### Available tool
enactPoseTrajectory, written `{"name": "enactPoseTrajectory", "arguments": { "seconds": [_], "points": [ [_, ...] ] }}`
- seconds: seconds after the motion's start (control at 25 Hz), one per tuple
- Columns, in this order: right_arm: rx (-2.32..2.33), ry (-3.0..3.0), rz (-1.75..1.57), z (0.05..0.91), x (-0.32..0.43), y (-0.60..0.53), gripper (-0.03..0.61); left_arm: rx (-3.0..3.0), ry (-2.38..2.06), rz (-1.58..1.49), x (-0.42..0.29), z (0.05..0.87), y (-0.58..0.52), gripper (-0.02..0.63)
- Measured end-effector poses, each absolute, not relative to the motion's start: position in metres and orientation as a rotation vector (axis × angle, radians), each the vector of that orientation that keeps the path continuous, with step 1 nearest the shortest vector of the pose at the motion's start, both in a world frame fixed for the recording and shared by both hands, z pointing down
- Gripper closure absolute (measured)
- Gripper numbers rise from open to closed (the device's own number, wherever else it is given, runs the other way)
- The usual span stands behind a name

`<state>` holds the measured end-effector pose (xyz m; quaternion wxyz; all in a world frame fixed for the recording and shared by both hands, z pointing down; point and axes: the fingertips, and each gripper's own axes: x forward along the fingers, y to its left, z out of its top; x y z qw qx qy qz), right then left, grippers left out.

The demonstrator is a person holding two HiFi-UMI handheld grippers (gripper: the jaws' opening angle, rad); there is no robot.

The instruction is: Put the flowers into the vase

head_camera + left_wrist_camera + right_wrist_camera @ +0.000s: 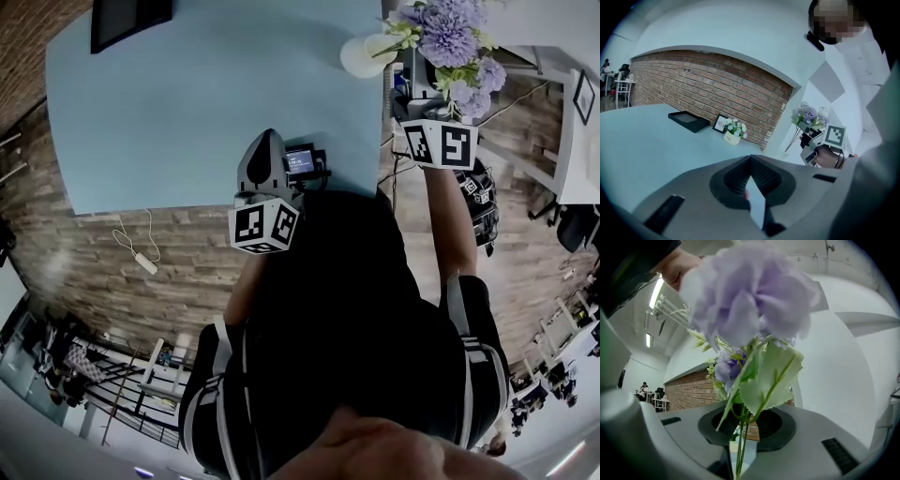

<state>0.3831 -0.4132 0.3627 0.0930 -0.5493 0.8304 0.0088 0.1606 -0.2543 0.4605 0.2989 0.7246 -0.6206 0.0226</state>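
My right gripper (743, 414) is shut on the thin green stems of a bunch of purple flowers (750, 301) with green leaves. In the head view the flowers (452, 37) stand above that gripper (424, 92), off the table's right edge. A small white vase (359, 58) sits at the table's far right corner. In the left gripper view the vase (732, 137) holds small white blooms, and the right gripper (824, 151) carries the bunch (809, 116) to its right. My left gripper (750, 159) hangs over the near table edge, jaws closed at the tips, nothing in them.
A light blue table (206, 103) fills the upper head view. A black tray (689, 121) and a small picture frame (721, 123) stand by the brick wall next to the vase. A white cable lies on the wooden floor (141, 253). Another person stands at the right.
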Motion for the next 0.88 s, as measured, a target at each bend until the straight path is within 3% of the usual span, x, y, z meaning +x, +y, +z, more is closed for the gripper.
{"name": "enactPoseTrajectory", "arguments": {
  "seconds": [0.88],
  "points": [
    [-1.746,2.558,-0.105,0.446,0.367,-0.419,0.485,1.900,-1.612,0.080,0.157,0.478,-0.257,0.600]
  ]
}}
